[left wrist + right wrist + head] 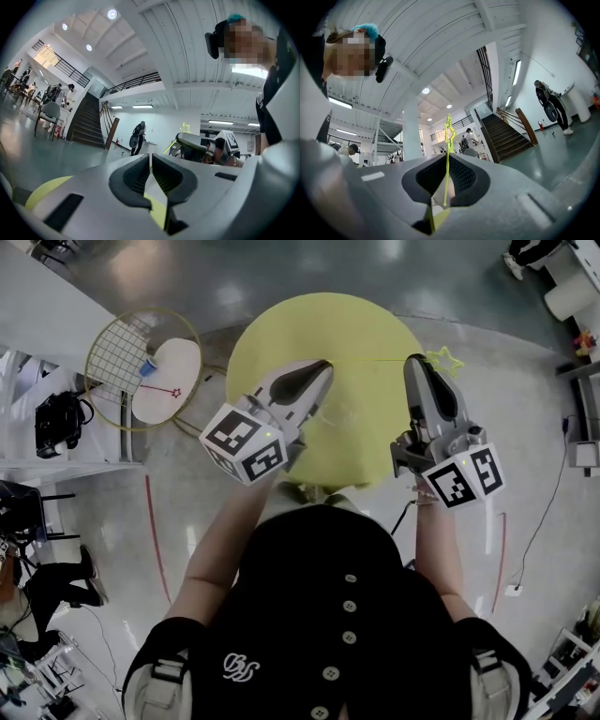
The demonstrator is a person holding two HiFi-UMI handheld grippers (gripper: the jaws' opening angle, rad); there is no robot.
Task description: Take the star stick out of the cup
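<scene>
The star stick (446, 360) is thin and yellow-green, with its star just right of my right gripper (412, 360), which is shut on the shaft. The shaft runs left over the round yellow table (356, 324) to my left gripper (323, 365), whose jaws are closed with the shaft's end entering the slit between them. In the right gripper view the star stick (449, 129) rises from between the shut jaws of the right gripper (446, 164). The left gripper view shows the left gripper (151, 164) closed, with the star stick (186, 127) beyond it. No cup shows on the yellow table.
A small white round table (178, 357) at the left carries a blue cup (148, 367) and a red star stick (173, 391), beside a round wire rack (114, 354). A staircase (86, 122) and a person in dark clothes (138, 138) stand far off.
</scene>
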